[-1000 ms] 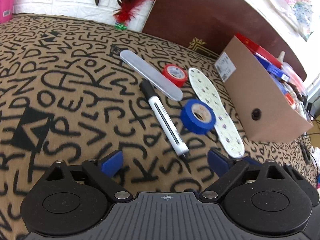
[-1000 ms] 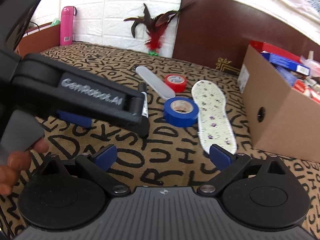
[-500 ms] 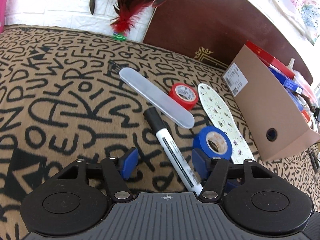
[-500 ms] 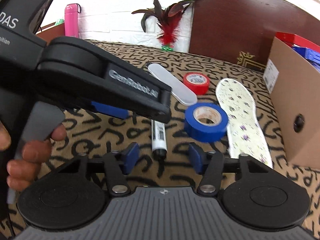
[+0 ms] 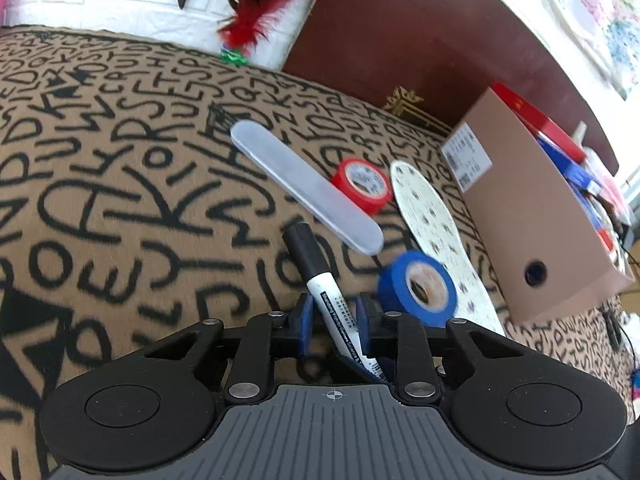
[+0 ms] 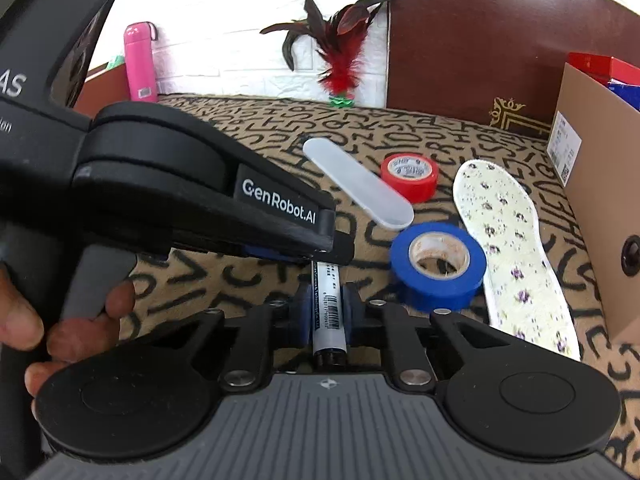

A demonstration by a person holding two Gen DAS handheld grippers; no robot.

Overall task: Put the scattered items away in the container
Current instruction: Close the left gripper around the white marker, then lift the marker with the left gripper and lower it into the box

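A white marker with a black cap (image 5: 316,276) lies on the letter-print cloth (image 5: 120,200). My left gripper (image 5: 332,320) is shut on its barrel. My right gripper (image 6: 326,312) is shut on the marker's other end (image 6: 328,312), with the left gripper's body (image 6: 180,200) above it. A blue tape roll (image 5: 420,284) (image 6: 438,266), a red tape roll (image 5: 362,184) (image 6: 410,176), a translucent oblong case (image 5: 304,188) (image 6: 356,182) and a flowered insole (image 5: 436,220) (image 6: 516,252) lie nearby. The cardboard box (image 5: 520,208) (image 6: 600,200) stands to the right.
A red feather shuttlecock (image 5: 256,16) (image 6: 340,60) and a brown board (image 5: 420,40) stand at the back. A pink bottle (image 6: 140,64) is at the back left. The box holds red and blue packages (image 5: 560,144).
Both grippers moved in toward the marker and closed from wide open onto it, the left on the barrel, the right on the other end.
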